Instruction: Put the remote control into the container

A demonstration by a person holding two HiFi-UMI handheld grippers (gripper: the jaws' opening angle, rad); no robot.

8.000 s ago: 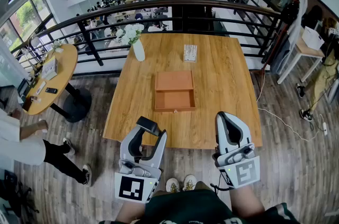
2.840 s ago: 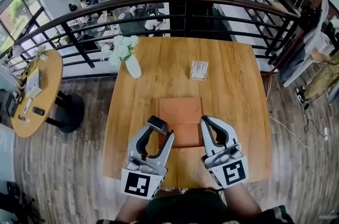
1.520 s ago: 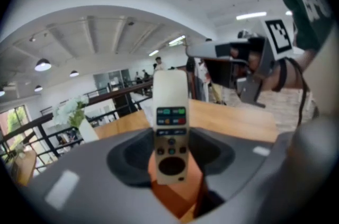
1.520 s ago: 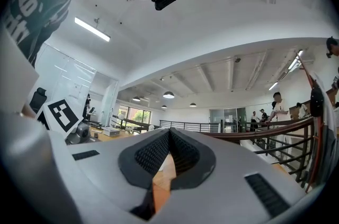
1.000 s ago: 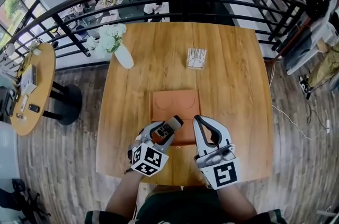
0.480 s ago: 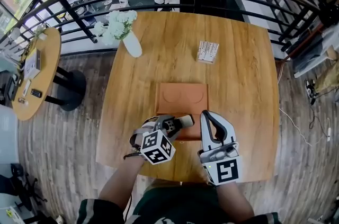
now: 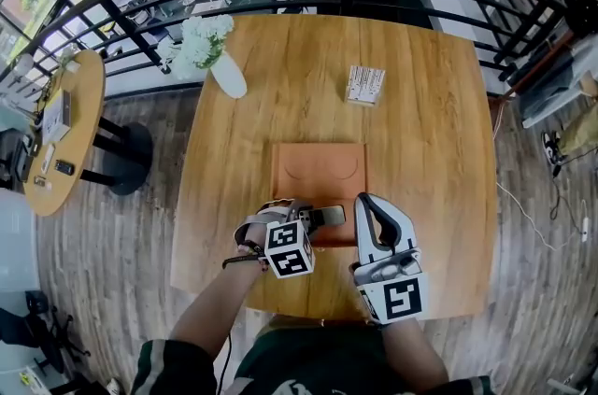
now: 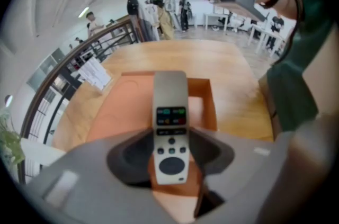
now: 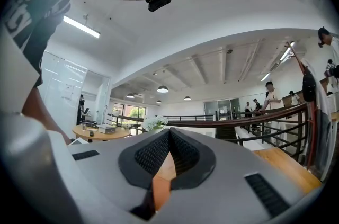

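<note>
1. Remote control (image 8: 170, 112) sits clamped between the two jaws of the left gripper (image 7: 311, 218), button face towards that gripper's camera, its plain far end sticking out past the pads.
2. In the head view the remote control points to the right, over the near edge of the orange container (image 7: 320, 169). Whether it touches the container cannot be told.
3. In the left gripper view the container lies straight below and beyond the remote control, with its raised orange wall (image 8: 213, 106) showing on the right side.
4. The left gripper tips steeply down towards the container, and its marker cube (image 7: 289, 250) faces up at the head camera.
5. The right gripper (image 7: 367, 202) is just beside the left one, to its right, above the near right corner of the container and pointing away from the person.
6. In the right gripper view its jaws meet at the tips, with nothing between them.
7. The container rests near the middle of the wooden table (image 7: 420, 150), closer to the person's side.
8. Farther off on the table stand a white vase of white flowers (image 7: 224, 71) at the left and a small printed card (image 7: 364, 85) at the right, both well apart from the container.
</note>
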